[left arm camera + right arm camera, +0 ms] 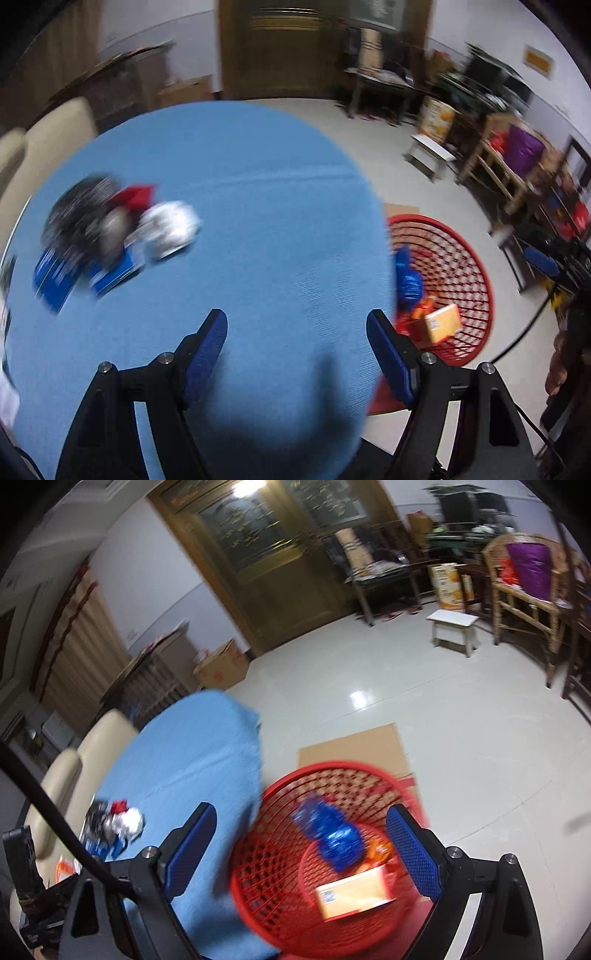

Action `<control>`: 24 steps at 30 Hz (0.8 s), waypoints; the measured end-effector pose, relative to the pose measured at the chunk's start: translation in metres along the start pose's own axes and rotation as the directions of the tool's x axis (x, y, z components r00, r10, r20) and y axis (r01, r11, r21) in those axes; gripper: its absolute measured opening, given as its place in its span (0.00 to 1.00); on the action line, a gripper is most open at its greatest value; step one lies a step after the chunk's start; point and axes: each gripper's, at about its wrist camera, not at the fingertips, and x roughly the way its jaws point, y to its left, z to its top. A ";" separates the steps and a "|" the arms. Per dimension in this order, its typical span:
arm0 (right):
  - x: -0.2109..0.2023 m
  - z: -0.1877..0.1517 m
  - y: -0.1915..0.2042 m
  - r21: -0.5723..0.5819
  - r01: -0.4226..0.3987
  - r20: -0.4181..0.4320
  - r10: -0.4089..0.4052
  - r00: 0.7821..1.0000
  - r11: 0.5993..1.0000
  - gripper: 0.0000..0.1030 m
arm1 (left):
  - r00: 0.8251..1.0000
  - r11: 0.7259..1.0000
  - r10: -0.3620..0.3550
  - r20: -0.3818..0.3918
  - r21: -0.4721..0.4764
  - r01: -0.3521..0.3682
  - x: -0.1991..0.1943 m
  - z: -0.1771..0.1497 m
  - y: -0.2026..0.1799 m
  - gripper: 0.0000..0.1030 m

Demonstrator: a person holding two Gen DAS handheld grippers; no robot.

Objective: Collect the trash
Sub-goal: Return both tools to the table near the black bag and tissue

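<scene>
A blurred heap of trash (118, 229) lies on the round blue table (236, 206): black, red, white and blue wrappers. It shows small at the left in the right wrist view as the same trash heap (114, 825). My left gripper (297, 330) hangs open over the table's near right part, well right of the heap, nothing between its fingers. A red mesh basket (476, 280) stands on the floor beside the table; it holds a blue wrapper (332, 836) and a yellow box (354, 891). My right gripper (301, 830) hovers open above the red basket (266, 856), empty.
A cream sofa (92, 746) stands behind the table. Flat cardboard (354, 746) lies under the basket. A white stool (454, 626), wicker chair (524, 590), cardboard boxes and cluttered furniture line the far walls. A black cable (55, 812) crosses the right wrist view at left.
</scene>
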 end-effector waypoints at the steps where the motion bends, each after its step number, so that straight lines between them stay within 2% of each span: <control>1: 0.003 -0.002 0.009 -0.020 -0.009 -0.013 0.009 1.000 1.000 0.92 | 1.000 0.999 0.017 0.002 -0.040 -0.017 -0.003 -0.005 0.017 0.76; 5: 0.017 -0.013 0.052 -0.113 -0.052 -0.073 0.044 0.996 0.992 0.92 | 0.998 0.983 0.067 0.004 -0.169 -0.065 -0.010 -0.022 0.069 0.76; 10: 0.039 -0.027 0.108 -0.227 -0.113 -0.163 0.077 0.984 0.967 0.92 | 0.992 0.946 0.128 0.005 -0.299 -0.121 -0.017 -0.039 0.122 0.76; 14: 0.061 -0.039 0.162 -0.311 -0.187 -0.235 0.115 0.965 0.932 0.92 | 0.986 0.925 0.168 0.007 -0.348 -0.155 -0.021 -0.052 0.148 0.76; 18: 0.092 -0.044 0.217 -0.348 -0.252 -0.290 0.152 0.945 0.903 0.92 | 0.984 0.913 0.178 0.016 -0.377 -0.159 -0.024 -0.057 0.166 0.76; 24: 0.150 -0.050 0.283 -0.424 -0.266 -0.331 0.126 0.935 0.865 0.92 | 0.983 0.901 0.182 0.027 -0.406 -0.155 -0.030 -0.067 0.179 0.76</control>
